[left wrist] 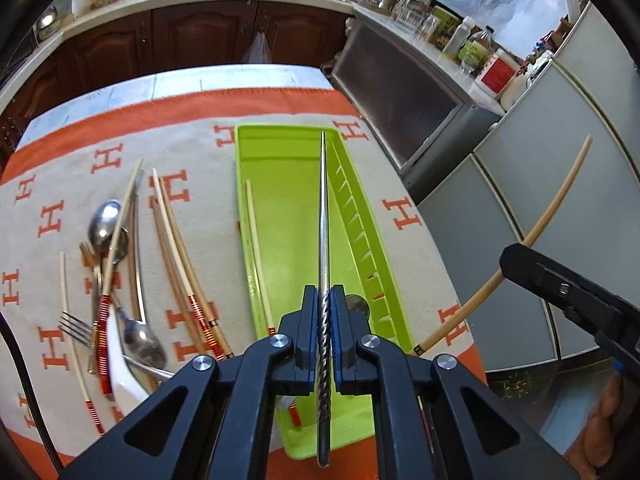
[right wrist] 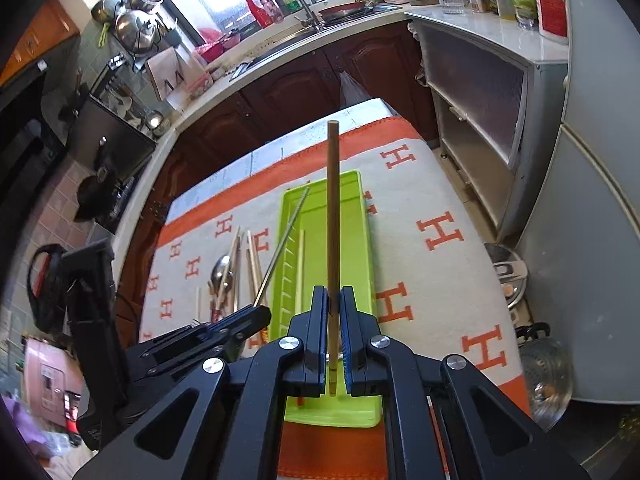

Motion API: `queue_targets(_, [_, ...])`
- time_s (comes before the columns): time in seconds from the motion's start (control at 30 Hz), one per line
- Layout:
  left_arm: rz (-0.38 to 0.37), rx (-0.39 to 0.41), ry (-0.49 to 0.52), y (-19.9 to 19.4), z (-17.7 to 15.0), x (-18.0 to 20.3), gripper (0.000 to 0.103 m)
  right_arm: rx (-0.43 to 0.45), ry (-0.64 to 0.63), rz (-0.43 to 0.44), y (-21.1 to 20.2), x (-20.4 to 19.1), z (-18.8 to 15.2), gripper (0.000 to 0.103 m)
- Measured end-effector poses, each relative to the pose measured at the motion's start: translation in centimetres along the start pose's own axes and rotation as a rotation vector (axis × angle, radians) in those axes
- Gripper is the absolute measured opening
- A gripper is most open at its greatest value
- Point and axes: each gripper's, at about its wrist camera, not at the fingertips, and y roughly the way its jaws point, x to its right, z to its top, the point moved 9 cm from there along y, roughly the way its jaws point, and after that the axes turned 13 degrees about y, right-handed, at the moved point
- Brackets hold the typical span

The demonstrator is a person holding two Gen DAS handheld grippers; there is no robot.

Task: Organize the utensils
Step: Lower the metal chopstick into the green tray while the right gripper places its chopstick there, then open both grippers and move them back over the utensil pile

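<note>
Metal chopstick [left wrist: 325, 216] twisted in left view

Both grippers were built of black angular linkage arms with triangular cut-outs, joined by round silver bolts. The left gripper [left wrist: 325, 300] carried dark fingers [left wrist: 308, 312] lined with blue pads. The right gripper [right wrist: 333, 300] was made alike, blue ribbing being seen on its right pad [right wrist: 346, 354].
</note>
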Motion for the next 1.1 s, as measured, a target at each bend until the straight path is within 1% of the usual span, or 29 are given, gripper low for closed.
queue_targets(0.1, [-0.011, -0.025, -0.012, 1.6, -0.7, -0.3, 0.004, -0.007, -0.030, -0.048, 0.9, -0.1, 0.0, 0.006])
queue_targets(0.17, [-0.028, -0.048, -0.012, 2.3, -1.3, -0.3, 0.008, -0.021, -0.035, -0.073, 1.5, 0.3, 0.1, 0.006])
queue_targets(0.2, [-0.042, -0.053, -0.013, 2.3, -1.5, -0.2, 0.013, -0.030, -0.037, -0.079, 2.1, 0.1, 0.1, 0.006])
queue_targets(0.23, [-0.058, -0.056, -0.013, 2.2, -1.7, 0.0, 0.020, -0.038, -0.041, -0.085, 2.7, -0.1, -0.1, 0.006])
queue_targets(0.27, [-0.070, -0.056, -0.010, 2.0, -1.9, 0.0, 0.024, -0.044, -0.043, -0.092, 3.7, -0.6, -0.3, 0.006])
queue_targets(0.3, [-0.073, -0.052, -0.009, 1.6, -2.0, 0.0, 0.030, -0.040, -0.045, -0.100, 4.0, -0.4, -0.2, 0.006])
queue_targets(0.33, [-0.070, -0.045, -0.008, 1.3, -2.1, -0.2, 0.036, -0.040, -0.047, -0.107, 4.6, -0.7, -0.3, 0.006])
queue_targets(0.4, [-0.052, -0.026, -0.014, 0.2, -2.2, -0.8, 0.045, -0.050, -0.038, -0.108, 5.6, -0.8, 0.0, 0.006])
queue_targets(0.43, [-0.048, -0.015, -0.021, -0.3, -2.3, -1.1, 0.046, -0.054, -0.036, -0.111, 6.6, -1.6, -0.1, 0.006])
queue_targets(0.57, [-0.019, 0.019, -0.052, -2.4, -2.2, -2.9, 0.053, -0.098, -0.006, -0.117, 9.7, -1.9, 0.1, 0.006])
queue_targets(0.63, [0.023, 0.038, -0.061, -3.5, -2.3, -4.0, 0.058, -0.136, 0.033, -0.128, 11.7, -1.5, 0.0, 0.008])
queue_targets(0.7, [0.055, 0.054, -0.065, -4.4, -2.3, -4.9, 0.062, -0.163, 0.061, -0.131, 13.3, -1.1, -0.2, 0.013])
queue_targets(0.73, [0.076, 0.062, -0.068, -4.8, -2.4, -5.5, 0.063, -0.173, 0.074, -0.128, 13.9, -0.9, -0.5, 0.017])
queue_targets(0.77, [0.088, 0.065, -0.071, -5.0, -2.3, -5.9, 0.063, -0.177, 0.082, -0.126, 14.3, -0.7, -0.7, 0.020])
queue_targets(0.93, [0.136, 0.062, -0.106, -6.1, -3.2, -8.4, 0.063, -0.184, 0.096, -0.124, 15.1, -0.2, -1.7, 0.020])
queue_targets(1.1, [0.182, 0.046, -0.140, -6.6, -4.3, -10.6, 0.063, -0.174, 0.061, -0.130, 14.2, -0.8, -2.5, 0.020])
